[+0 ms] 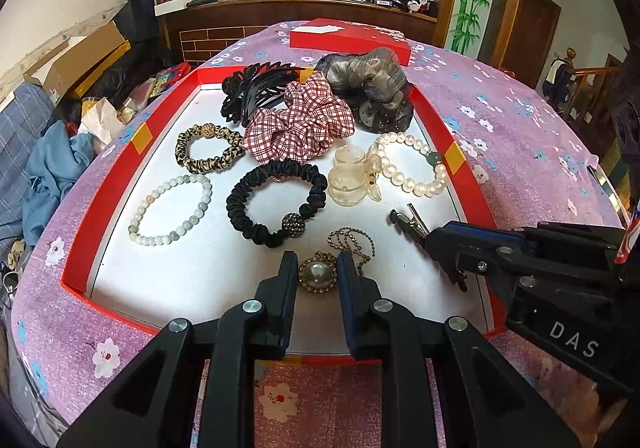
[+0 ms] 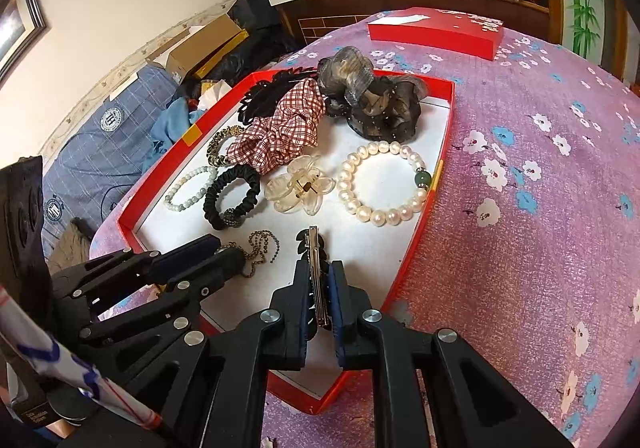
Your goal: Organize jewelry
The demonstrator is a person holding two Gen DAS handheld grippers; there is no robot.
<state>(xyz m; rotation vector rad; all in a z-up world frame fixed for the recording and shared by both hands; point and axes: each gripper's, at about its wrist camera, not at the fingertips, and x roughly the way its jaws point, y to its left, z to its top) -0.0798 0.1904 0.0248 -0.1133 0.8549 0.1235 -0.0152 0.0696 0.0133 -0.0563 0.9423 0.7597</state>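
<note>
A red tray with a white floor holds the jewelry. My left gripper has its fingers on both sides of a pearl pendant on a bead chain, touching it. In the right wrist view the left gripper covers the pendant. My right gripper is shut on a metal hair clip with black teeth, held above the tray floor; it also shows in the left wrist view.
In the tray lie a black scrunchie, a pale bead bracelet, a leopard hair tie, a plaid scrunchie, a clear claw clip, a pearl bracelet, a black comb clip and a mesh bow. The red lid lies behind.
</note>
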